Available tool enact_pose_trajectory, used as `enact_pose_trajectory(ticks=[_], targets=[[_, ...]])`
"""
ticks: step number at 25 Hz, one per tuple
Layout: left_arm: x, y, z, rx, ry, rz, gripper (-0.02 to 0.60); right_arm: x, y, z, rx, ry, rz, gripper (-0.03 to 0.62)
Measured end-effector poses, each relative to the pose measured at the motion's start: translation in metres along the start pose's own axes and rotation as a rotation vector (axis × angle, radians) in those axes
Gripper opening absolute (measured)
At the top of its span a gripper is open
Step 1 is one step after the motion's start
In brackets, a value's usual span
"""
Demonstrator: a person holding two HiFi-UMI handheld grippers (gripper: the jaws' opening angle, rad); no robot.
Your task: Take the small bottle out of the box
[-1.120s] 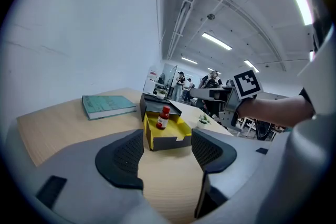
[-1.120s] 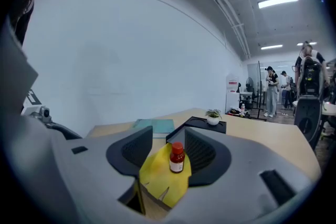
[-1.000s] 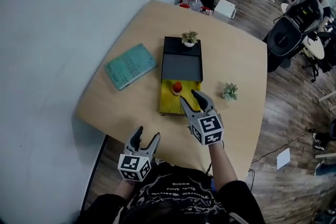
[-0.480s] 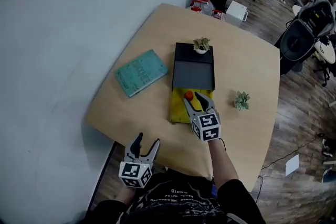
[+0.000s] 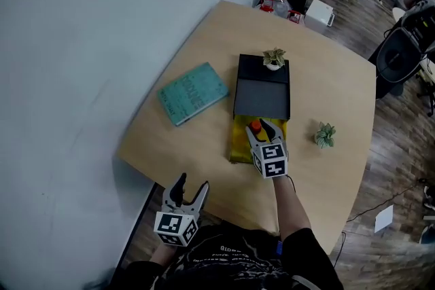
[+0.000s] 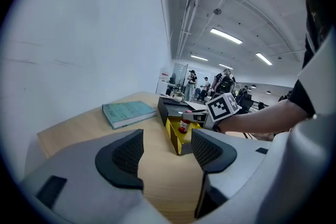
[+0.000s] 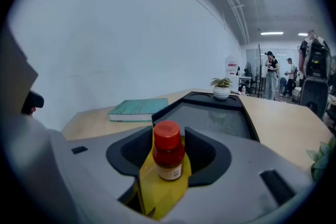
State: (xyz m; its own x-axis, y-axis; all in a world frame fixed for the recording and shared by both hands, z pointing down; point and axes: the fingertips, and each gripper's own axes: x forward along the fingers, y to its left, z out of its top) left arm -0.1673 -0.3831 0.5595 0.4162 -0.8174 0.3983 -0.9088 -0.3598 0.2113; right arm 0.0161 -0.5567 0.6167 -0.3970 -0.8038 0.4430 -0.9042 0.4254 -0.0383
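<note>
The small bottle [image 7: 168,153], red-capped with a pale label, stands upright in the yellow open part of the box [image 5: 239,146], close to where the box's dark covered section begins. The right gripper [image 5: 260,130] reaches in over the box's near end. Its 2 jaws stand wide apart with the bottle between them, the pads close on either side of its body but not clamping it.

The left gripper [image 5: 192,184] hovers at the near edge of the desk [image 5: 319,71], well apart from the box. Its jaws are also spread, with nothing between them.

1 small potted plant [image 5: 274,59] sits on the far end of the box's dark section. A 2nd plant [image 5: 325,134] stands on the desk to the right of the box. A teal book [image 5: 193,93] lies flat to the left, apart from the box.
</note>
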Motion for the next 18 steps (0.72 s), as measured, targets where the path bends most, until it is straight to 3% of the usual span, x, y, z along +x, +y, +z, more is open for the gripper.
enact_pose_trajectory(ticks=[5,12,18], targets=[[0.000,0.009,0.000,0.014,0.007,0.019,0.291,0.008,-0.001,0.003,0.051,-0.021,0.012,0.196],[0.001,0.009,0.000,0.009,0.009,0.017,0.291,0.005,0.003,0.006,-0.009,-0.023,-0.008,0.160],[-0.004,0.009,-0.003,0.007,0.005,0.011,0.291,-0.017,0.019,0.040,-0.035,-0.105,0.031,0.160]])
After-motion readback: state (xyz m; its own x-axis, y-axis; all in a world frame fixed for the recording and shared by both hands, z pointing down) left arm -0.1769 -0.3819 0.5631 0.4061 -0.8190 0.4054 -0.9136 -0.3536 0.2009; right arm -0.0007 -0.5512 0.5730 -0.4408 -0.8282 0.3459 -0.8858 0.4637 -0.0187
